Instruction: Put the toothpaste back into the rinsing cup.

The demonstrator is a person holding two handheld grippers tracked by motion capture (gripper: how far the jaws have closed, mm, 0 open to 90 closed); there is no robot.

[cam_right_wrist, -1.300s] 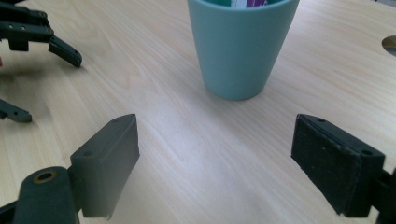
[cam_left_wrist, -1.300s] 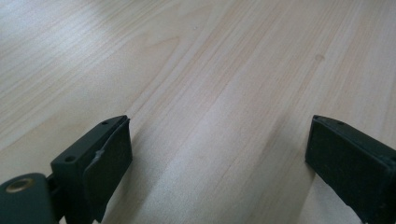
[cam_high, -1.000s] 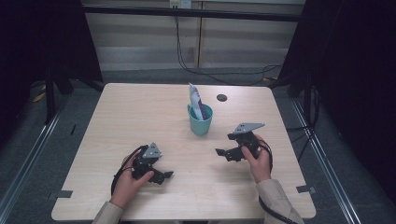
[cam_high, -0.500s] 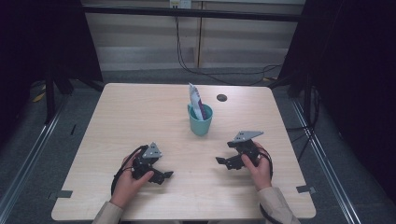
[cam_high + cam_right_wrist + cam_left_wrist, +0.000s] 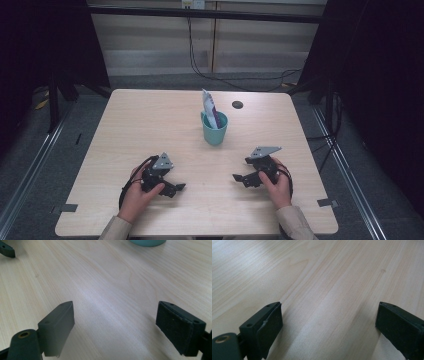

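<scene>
A teal cup (image 5: 215, 129) stands upright at the middle of the wooden table (image 5: 140, 125), with a white and purple packet (image 5: 208, 104) sticking out of it. My left gripper (image 5: 175, 189) rests low on the table near the front left, held by a hand, jaws pointing right. My right gripper (image 5: 242, 171) lies at the front right, jaws pointing left. In the left gripper view the left gripper (image 5: 328, 322) is open over bare wood. The right gripper (image 5: 115, 317) is open too, with the cup's base (image 5: 147, 242) far ahead.
A small black round disc (image 5: 237, 104) sits on the table behind the cup. A jaw tip of the left gripper (image 5: 6, 250) shows in the right gripper view's top left corner. Black cables trail from both grippers. Dark frames and floor rails surround the table.
The right gripper has come back toward the table's front edge and sunk lower onto the table. The left gripper and the cup have stayed put.
</scene>
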